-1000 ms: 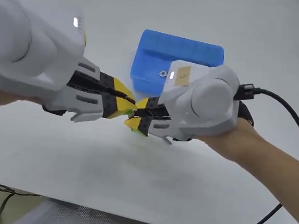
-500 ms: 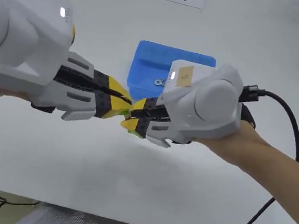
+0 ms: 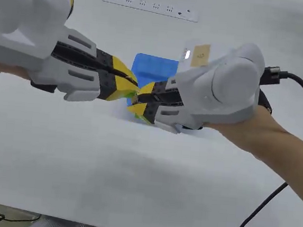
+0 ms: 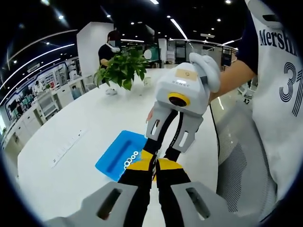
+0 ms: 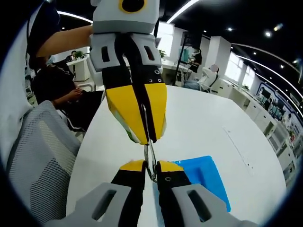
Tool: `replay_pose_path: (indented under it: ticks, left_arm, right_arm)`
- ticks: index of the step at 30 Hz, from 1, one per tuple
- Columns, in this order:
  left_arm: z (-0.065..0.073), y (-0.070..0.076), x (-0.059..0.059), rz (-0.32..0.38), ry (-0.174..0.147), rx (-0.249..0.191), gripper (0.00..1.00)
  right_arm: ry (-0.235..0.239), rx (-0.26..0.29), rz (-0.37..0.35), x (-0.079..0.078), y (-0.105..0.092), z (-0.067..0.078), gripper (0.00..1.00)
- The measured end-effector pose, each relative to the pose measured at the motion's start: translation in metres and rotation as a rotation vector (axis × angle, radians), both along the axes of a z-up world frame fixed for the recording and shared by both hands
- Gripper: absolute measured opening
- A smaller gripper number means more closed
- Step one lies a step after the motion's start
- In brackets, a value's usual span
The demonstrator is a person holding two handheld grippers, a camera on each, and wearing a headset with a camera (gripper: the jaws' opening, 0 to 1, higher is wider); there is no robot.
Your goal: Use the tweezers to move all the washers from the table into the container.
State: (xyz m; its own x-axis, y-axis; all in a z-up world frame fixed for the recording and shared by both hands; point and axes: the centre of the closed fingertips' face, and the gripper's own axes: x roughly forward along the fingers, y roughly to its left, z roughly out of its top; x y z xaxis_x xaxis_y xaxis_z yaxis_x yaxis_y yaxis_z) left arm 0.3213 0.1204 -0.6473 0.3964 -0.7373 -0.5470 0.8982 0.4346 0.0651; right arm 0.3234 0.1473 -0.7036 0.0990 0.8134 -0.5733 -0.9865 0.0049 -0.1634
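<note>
Nearer container [image 3: 153, 67] now, left gripper [image 3: 131, 85] meeting right gripper [image 3: 139, 103] (both clamping tweezers [image 5: 148, 157])

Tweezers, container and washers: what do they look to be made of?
Tweezers: likely bare steel, thin silvery reflective strips. Container: probably plastic, uniform matte blue, moulded rim. Washers: small pale rings; metal probable, too small to confirm.
</note>
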Motion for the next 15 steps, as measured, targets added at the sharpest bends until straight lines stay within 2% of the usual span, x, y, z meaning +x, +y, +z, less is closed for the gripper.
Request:
replay_pose_path:
  ticks: [5, 15]
  left_arm:
    - [0.007, -0.004, 0.011, -0.010, -0.018, 0.004, 0.06]
    - [0.005, -0.021, 0.045, -0.041, -0.032, 0.019, 0.07]
  right_arm:
    - [-0.010, 0.018, -0.016, 0.016, -0.005, 0.006, 0.10]
    - [-0.015, 0.029, -0.068, 0.053, -0.018, 0.005, 0.10]
